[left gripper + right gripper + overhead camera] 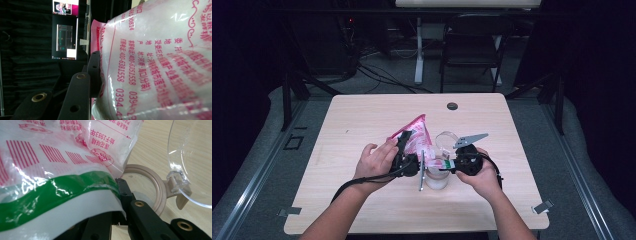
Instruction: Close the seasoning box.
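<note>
**Bag held over an open jar**

The left gripper [408,150] pinches the pink-printed bag [417,137] at its side; the right gripper [451,164] clamps the bag's lower corner. The bag tilts directly above the jar [437,177], whose clear lid [191,157] stands open behind it.

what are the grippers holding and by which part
Both hold the pink-printed plastic bag: the left gripper at its side edge, the right gripper at its green-striped end, above the jar.
</note>
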A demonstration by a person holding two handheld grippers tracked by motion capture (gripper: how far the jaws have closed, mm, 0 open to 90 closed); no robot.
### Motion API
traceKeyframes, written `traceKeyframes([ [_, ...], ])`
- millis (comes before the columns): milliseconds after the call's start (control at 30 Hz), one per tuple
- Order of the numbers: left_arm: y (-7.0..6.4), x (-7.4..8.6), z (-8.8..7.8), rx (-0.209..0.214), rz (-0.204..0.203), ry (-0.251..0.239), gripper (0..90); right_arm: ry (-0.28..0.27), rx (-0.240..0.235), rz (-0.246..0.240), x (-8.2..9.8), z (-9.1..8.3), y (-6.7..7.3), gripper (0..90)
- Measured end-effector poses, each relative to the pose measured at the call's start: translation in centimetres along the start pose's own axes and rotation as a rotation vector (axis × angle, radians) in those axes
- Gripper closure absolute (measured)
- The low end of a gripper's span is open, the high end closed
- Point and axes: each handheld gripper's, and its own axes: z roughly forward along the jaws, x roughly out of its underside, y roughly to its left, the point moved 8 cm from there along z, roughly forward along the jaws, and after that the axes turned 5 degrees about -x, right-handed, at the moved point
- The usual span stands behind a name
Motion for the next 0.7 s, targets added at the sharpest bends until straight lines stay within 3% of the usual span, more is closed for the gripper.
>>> traceKeyframes([
  [367,0.03,-0.08,0.11,0.003,0.011,0.004,68.7,-0.003,0.007,0.002,-0.03,-0.12,-0.03,90.0],
  [700,0.34,0.21,0.33,0.004,0.004,0.013,69.0,0.015,-0.014,-0.02,0.01,-0.09,0.43,90.0],
])
